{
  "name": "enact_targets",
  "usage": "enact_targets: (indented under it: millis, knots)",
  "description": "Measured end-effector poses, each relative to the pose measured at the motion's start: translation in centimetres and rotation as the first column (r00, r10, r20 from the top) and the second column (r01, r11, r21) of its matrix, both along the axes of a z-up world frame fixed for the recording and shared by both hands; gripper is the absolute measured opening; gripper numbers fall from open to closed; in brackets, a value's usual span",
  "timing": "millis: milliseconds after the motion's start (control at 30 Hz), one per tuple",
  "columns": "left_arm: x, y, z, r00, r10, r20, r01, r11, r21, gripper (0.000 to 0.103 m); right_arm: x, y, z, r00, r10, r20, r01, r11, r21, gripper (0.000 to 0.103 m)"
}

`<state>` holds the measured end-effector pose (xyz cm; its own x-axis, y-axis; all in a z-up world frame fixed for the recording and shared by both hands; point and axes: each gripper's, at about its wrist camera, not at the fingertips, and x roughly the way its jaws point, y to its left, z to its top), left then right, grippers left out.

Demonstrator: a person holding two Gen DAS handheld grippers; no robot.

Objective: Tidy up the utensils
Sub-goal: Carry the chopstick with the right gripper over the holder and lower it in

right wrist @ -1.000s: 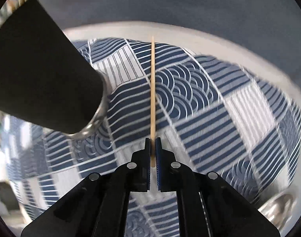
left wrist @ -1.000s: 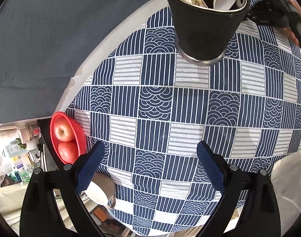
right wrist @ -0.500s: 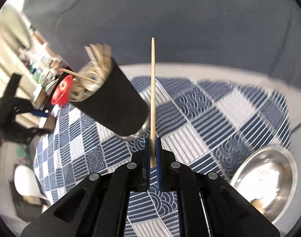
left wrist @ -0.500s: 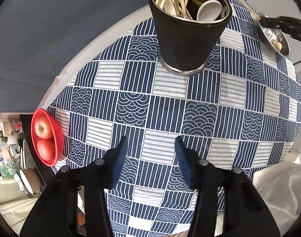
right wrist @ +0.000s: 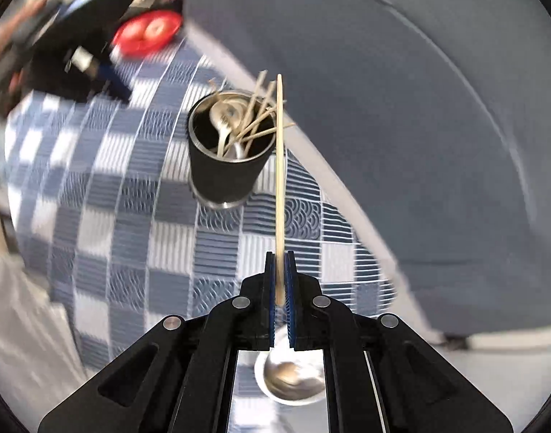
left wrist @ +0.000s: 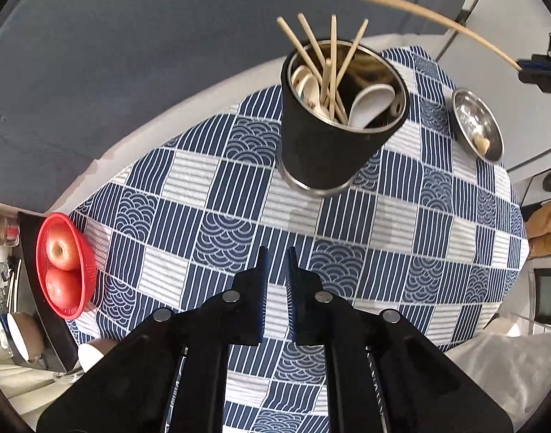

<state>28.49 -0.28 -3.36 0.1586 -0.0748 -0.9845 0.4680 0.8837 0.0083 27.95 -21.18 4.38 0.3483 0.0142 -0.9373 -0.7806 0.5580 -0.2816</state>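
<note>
Hovering right hand-held gripper (right wrist: 280, 270) pinching chopstick (right wrist: 280, 180) downward

I see a red basket (left wrist: 64, 270) at the left edge of the table (left wrist: 160, 133), holding two apples (left wrist: 60, 250). A blue-and-white patterned tablecloth (left wrist: 221, 231) covers the table. Near its far right corner sits a small steel bowl (left wrist: 476, 124) with something pale inside.

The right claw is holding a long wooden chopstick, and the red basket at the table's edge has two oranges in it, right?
Not quite. The right claw does grip the long wooden chopstick, but the red basket at the table's edge holds two red apples, not oranges. The left wrist view shows them clearly.
</note>
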Motion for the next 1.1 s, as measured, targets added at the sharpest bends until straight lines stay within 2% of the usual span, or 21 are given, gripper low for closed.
enact_targets:
  millis: [33,133,233,500,700,867,1100]
  knots:
    - [0.1,0.0,0.1,1.000,-0.001,0.004,0.001,1.000,-0.008,0.010,-0.2,0.8,0.1,0.999,0.049,0.007,-0.049,0.996,-0.068,0.005]
    - [0.4,-0.1,0.4,1.000,-0.002,0.018,0.002,1.000,-0.014,0.010,-0.4,2.2,0.1,0.992,0.128,-0.008,-0.127,0.977,-0.174,0.005]
    - [0.6,0.0,0.7,1.000,0.002,0.025,-0.002,1.000,-0.024,0.010,-0.5,4.0,-0.4,0.976,0.217,-0.036,-0.218,0.932,-0.290,0.005]
    - [0.5,0.2,1.6,0.999,0.008,0.043,-0.006,0.999,-0.051,0.010,0.2,7.4,-1.9,0.930,0.343,-0.132,-0.365,0.828,-0.425,0.005]
    - [0.2,0.4,1.6,0.998,0.028,0.048,-0.025,0.998,-0.062,0.010,1.3,9.7,-3.0,0.896,0.407,-0.179,-0.440,0.760,-0.479,0.005]
    - [-0.4,1.6,1.3,0.998,0.052,0.026,-0.049,0.993,-0.108,0.010,2.7,11.1,-3.9,0.892,0.408,-0.192,-0.450,0.770,-0.452,0.005]
    - [-0.9,3.5,0.6,0.995,0.100,0.011,-0.099,0.993,-0.068,0.010,3.8,11.9,-4.9,0.887,0.417,-0.197,-0.461,0.783,-0.419,0.005]
